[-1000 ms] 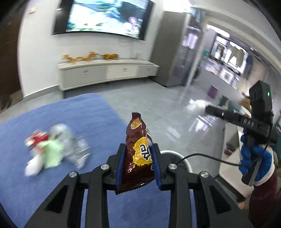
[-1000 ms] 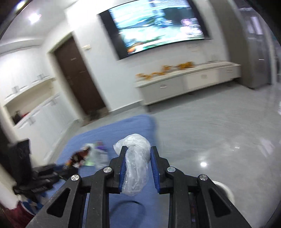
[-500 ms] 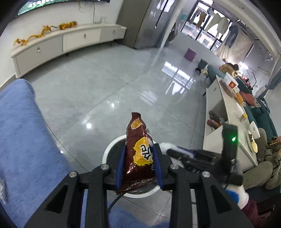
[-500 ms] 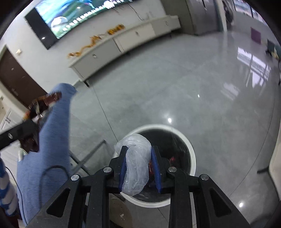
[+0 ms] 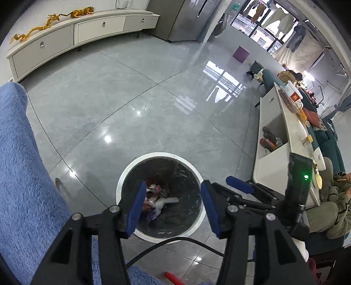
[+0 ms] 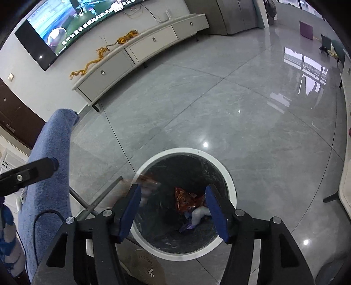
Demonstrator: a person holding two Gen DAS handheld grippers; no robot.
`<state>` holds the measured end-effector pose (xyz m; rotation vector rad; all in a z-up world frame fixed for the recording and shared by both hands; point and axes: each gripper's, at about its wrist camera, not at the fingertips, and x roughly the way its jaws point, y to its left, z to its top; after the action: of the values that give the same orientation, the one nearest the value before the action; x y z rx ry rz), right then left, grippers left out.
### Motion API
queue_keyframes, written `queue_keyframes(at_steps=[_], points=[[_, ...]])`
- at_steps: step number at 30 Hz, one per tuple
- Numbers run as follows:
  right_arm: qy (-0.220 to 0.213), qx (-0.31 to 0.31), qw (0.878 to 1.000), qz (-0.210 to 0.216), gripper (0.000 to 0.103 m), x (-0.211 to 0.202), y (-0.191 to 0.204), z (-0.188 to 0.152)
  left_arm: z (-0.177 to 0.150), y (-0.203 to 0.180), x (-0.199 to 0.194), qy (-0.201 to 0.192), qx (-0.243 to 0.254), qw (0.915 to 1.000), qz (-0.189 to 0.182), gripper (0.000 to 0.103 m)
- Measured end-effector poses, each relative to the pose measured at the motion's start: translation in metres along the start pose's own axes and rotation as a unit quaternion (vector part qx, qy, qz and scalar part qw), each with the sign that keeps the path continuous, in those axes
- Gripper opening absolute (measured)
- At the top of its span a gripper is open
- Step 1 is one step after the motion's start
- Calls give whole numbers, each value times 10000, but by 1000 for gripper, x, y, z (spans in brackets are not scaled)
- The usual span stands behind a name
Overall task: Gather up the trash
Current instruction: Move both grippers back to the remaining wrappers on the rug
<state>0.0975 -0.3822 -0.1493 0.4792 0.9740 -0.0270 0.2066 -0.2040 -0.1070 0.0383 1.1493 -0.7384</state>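
Trash bin (image 5: 122, 182) on grey floor (image 5: 122, 105)

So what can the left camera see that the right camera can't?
Only the left camera shows the white counter with clutter on it, a seated person and hanging clothes. Only the right camera shows the TV and a dark door. Both show the bin with trash inside, the blue cloth, the long cabinet, and open tongs, left and right, above the bin.
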Motion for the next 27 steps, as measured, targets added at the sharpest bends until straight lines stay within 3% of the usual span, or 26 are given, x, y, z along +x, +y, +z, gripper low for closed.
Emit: queue_keyframes(at_steps=[3,6,12,19,23,25,27], points=[[-220,-115,9997,74,59,-21,9,4,-6,-1,-22,-197,-76,9997,82,50],[-514,-291,9981,153,59,-54,20,8,-14,-1,-67,-659,-127,9973,307,50],[-1360,-757,9875,241,60,-155,41,3,-49,6,-185,-1839,-303,9779,949,50],[-2095,-1179,9706,147,63,-267,60,-33,-124,21,-328,-3056,-584,9393,1444,50],[-2132,-1642,9630,132,66,-301,80,-57,-163,22,-393,-3556,-666,9154,1763,51],[-2111,-1841,9595,288,68,-308,94,-67,-184,27,-423,-3810,-759,9012,1922,59],[-2083,-2041,9550,536,69,-310,112,-74,-201,34,-445,-3981,-863,8895,2072,60]])
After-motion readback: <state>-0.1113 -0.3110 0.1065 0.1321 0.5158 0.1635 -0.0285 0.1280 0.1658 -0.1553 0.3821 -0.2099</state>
